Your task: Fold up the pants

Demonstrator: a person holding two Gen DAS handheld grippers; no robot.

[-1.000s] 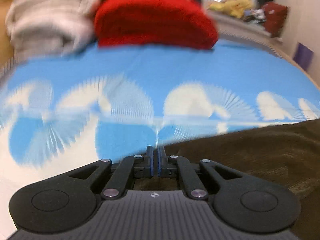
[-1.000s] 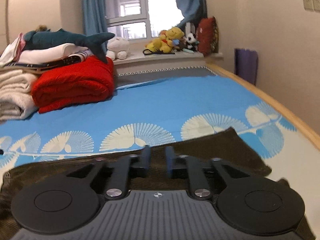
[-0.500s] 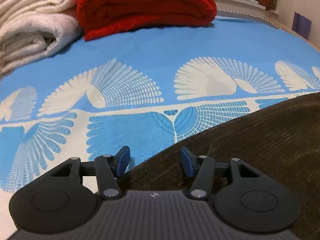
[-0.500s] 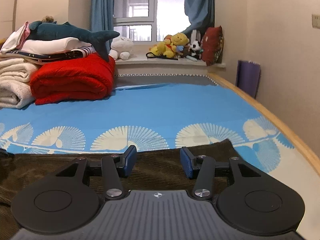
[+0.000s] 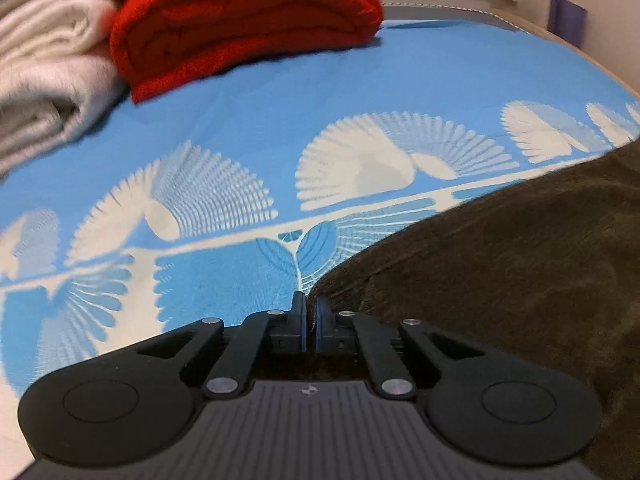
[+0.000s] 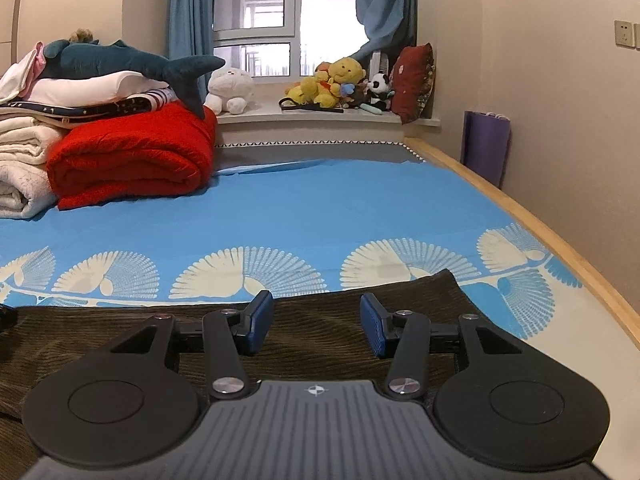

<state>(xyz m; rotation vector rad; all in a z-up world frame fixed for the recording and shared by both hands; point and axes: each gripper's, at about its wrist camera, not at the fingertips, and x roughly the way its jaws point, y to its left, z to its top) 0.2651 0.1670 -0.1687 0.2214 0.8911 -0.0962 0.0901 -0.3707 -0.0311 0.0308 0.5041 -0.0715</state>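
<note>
Two claws work brown pants (image 6: 352, 320) spread on the blue bedsheet (image 5: 360, 92): the left claw (image 5: 309, 322) is clamped shut at their edge at 6 o'clock, the right claw (image 6: 316, 322) gapes empty above them.

1. Left gripper (image 5: 308, 322): matte black body; two round lobes at the near corners, each with an inset disc; ribbed grey centre plate bearing a small white cross-in-circle mark.
2. Linkage: black bars in pairs on each side; silver round pivot screws at the joints, larger ones nearest the plate.
3. Fingers (image 5: 298, 320): black carriers faced with blue pads.
4. Right gripper (image 6: 316, 326): same build; same grey ribbed plate and mark; blue pads (image 6: 258, 320) ridged on their inner faces; silver screws alike.
</note>
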